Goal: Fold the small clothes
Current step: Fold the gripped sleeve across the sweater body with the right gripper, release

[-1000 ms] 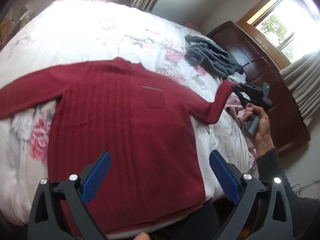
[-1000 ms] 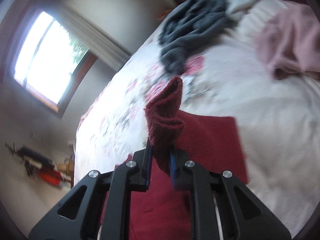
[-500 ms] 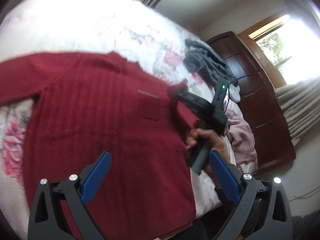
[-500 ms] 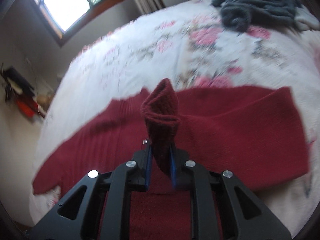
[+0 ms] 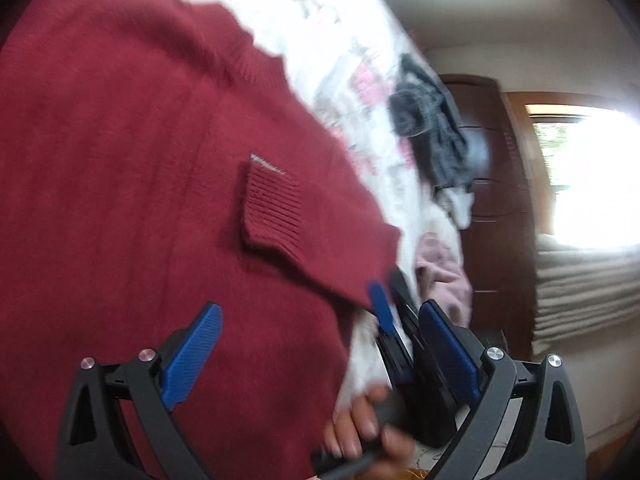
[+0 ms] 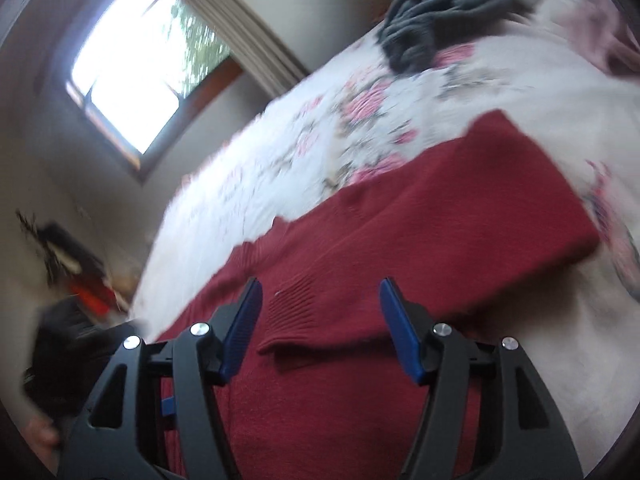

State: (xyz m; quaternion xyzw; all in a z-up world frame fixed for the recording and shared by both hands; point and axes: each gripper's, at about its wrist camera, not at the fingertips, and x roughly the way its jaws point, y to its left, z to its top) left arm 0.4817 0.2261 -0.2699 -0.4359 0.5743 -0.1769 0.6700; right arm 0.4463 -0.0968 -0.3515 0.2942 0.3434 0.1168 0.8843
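Sleeve [image 6: 460,240] now released, folded across red sweater [image 5: 120,200] chest on floral bed [image 6: 320,140]. Right hand-held gripper [image 6: 320,320] wide open, empty; left hand-held gripper [image 5: 320,340] open, empty. Grey clothes [image 6: 440,4] well apart at far edge. Window [image 6: 132,64], dark wardrobe [image 5: 504,200] beyond.

Daylight from my window [image 6: 132,68] at ten o'clock blows out white, everything smears with motion blur, and fisheye edges curve dark.
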